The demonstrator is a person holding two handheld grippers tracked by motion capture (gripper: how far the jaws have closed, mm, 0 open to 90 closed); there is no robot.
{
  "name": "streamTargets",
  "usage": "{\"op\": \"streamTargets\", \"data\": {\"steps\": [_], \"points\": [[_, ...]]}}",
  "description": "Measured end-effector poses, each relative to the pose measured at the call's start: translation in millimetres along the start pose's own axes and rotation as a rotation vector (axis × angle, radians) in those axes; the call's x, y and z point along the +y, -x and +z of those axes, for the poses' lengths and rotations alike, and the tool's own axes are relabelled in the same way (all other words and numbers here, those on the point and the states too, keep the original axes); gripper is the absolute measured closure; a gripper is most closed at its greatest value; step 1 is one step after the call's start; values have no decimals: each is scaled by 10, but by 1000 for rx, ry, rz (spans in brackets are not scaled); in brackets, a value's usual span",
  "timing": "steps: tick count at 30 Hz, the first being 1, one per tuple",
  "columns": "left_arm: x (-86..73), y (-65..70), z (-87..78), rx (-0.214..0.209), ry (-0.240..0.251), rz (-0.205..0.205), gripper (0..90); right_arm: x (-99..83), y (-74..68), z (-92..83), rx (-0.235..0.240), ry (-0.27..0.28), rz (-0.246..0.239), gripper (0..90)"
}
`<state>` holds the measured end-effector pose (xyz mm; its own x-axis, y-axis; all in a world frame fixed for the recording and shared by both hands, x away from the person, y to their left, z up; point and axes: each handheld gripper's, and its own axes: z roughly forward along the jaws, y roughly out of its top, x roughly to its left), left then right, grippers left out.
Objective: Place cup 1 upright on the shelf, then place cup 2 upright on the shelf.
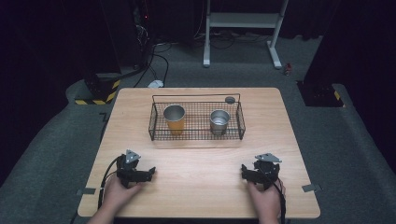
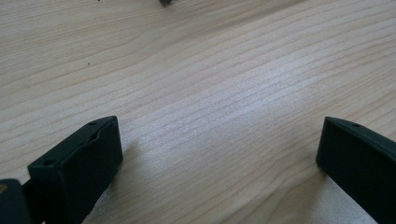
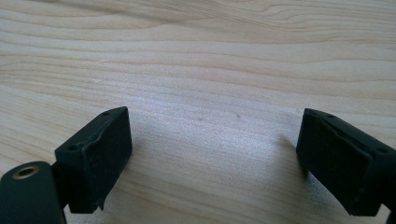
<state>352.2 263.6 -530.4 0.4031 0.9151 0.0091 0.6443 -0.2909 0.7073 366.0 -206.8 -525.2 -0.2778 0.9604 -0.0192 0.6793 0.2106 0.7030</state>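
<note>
Both grippers (image 1: 140, 173) (image 1: 254, 173) wide apart, bare table (image 1: 201, 172) between.

No text, label, brand or number can be read anywhere. The nearest thing to a sign is the yellow-and-black hazard striping (image 1: 99, 94) on a dark base on the floor, beyond the far left corner of the wooden table (image 1: 196, 196), with a small yellow patch (image 1: 336, 95) of the same kind beyond the table's far right corner (stripes only, no lettering on either). The table's bare wood in both gripper views carries grain and nothing written.
</note>
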Motion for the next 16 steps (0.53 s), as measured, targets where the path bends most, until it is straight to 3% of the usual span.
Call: {"op": "streamTargets", "data": {"steps": [16], "points": [[5,0,6,4,2,-2,9,-3,-6,-4,-1,-1,5,104]]}}
